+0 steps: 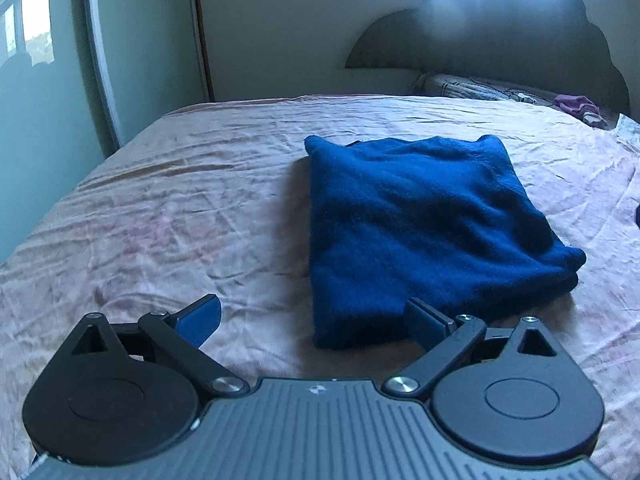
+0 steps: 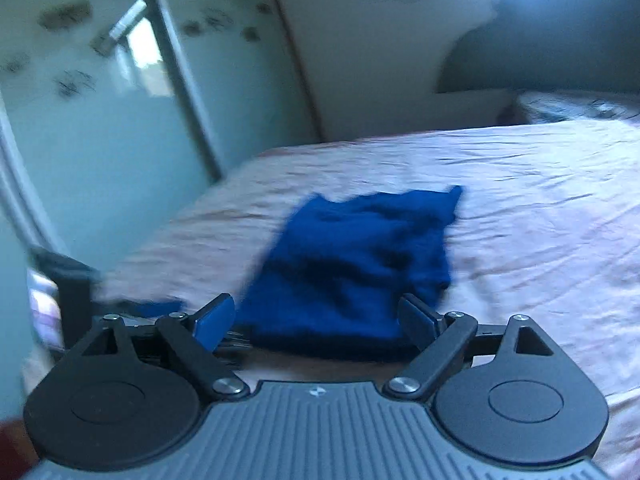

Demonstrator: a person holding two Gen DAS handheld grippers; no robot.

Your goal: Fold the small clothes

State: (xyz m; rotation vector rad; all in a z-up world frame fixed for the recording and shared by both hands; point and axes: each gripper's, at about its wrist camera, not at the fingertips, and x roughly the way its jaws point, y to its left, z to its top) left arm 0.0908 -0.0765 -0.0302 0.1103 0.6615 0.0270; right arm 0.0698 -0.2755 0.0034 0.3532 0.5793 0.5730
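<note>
One folded dark-blue fleece garment (image 1: 420,232) on a bed's wrinkled pink sheet (image 1: 180,208).
Two grippers, left gripper (image 1: 312,318) and right gripper (image 2: 316,316): fingers wide, holding nothing.

Bed (image 1: 180,208) covered by a wrinkled pale pink sheet. Folded dark blue knit garment (image 1: 420,232) lies flat on the sheet, mid-bed. Beyond the garment, by the headboard (image 1: 500,40): patterned pillow (image 1: 472,88) and a small purple cloth (image 1: 576,104).
</note>
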